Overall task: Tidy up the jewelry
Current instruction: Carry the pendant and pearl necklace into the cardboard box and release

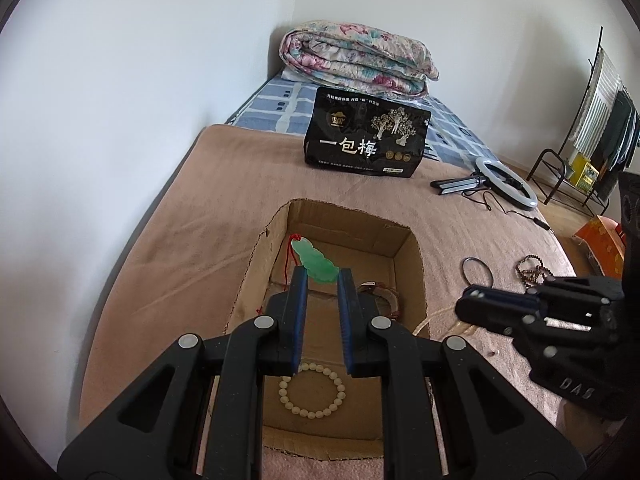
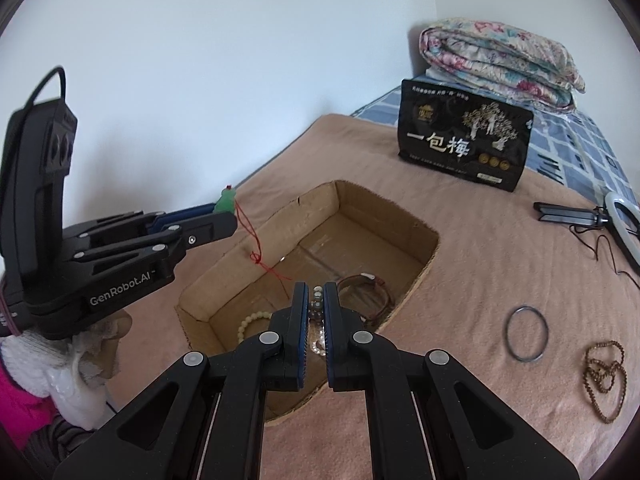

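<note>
The left gripper (image 1: 322, 276) is pinched nearly closed on a green pendant (image 1: 316, 265); the blue pads clamp its lower end, and the rest sticks out past the tips. From the right wrist view the same gripper (image 2: 224, 216) hangs over the near-left wall of the box (image 2: 256, 244), with the pendant (image 2: 225, 201) at its tip and a red cord (image 2: 256, 254) trailing from it down into the box.

The box (image 1: 414, 264) is open cardboard, set on a pink blanket (image 1: 192, 216). Inside lie a pale bead bracelet (image 1: 312, 390) at the near end and a brown band (image 1: 384, 294) toward the right wall.

The right gripper (image 2: 316, 294) has its jaws all but closed, a narrow slit between the pads. In that slit a string of beads (image 2: 317, 304) shows, silvery above, pale lower down; whether the pads grip it or it lies in the box behind them, I cannot tell. In the left wrist view this gripper (image 1: 466, 300) sits just right of the box, tips together.

On the blanket to the right, outside the box, lie a dark ring (image 2: 526, 334) and, further right, a brown bead chain (image 2: 604, 380).
</note>
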Tool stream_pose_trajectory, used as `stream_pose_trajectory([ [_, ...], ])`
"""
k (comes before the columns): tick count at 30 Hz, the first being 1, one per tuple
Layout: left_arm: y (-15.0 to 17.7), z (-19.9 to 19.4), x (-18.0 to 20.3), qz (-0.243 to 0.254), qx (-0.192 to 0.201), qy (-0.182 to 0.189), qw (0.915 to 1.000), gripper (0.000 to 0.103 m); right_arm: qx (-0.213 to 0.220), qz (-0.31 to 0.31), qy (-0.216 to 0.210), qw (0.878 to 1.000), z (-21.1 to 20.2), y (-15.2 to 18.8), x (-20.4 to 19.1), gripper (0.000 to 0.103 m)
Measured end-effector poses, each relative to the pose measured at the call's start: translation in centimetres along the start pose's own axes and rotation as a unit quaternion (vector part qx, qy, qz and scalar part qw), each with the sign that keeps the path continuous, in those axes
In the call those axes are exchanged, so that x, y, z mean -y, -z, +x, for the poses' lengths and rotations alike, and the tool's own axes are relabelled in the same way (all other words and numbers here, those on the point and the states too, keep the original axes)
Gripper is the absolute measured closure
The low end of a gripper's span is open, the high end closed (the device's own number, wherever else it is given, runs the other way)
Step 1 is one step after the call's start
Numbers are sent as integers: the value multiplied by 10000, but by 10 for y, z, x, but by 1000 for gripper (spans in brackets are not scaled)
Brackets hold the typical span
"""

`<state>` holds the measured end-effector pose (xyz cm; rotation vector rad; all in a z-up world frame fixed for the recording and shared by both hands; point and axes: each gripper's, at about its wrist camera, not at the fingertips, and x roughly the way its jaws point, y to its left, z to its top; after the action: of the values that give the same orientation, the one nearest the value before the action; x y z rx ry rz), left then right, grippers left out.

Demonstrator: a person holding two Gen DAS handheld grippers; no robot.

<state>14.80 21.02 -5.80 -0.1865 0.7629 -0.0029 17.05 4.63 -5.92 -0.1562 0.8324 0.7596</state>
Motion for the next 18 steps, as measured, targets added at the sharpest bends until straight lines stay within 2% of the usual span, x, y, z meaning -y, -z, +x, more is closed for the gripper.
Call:
stream_pose_trajectory([
  [10, -5, 11, 2, -85, -52, -7, 9999, 89, -181, -128, -54, 9997, 16, 2, -10, 95],
  [11, -6, 12, 2, -83, -59, -47, 9999, 86, -199, -138, -32, 9997, 17, 2, -9, 90],
  [12, -6, 13, 3, -83, -60, -68, 9999, 74, -220, -138, -21, 9997, 17, 2, -9, 85],
  [14, -6, 11, 2, -118, 15, -133, 9998, 53, -215, -115, 36, 9997, 16, 2, -8, 54],
  [15, -5, 10, 2, -121, 53, -147, 9998, 53, -170, -107, 78, 9998, 14, 2, -7, 51],
  [18, -6, 8, 0, -177, 82, -163, 9997, 53, -123, -100, 158, 9997, 10, 2, -5, 50],
])
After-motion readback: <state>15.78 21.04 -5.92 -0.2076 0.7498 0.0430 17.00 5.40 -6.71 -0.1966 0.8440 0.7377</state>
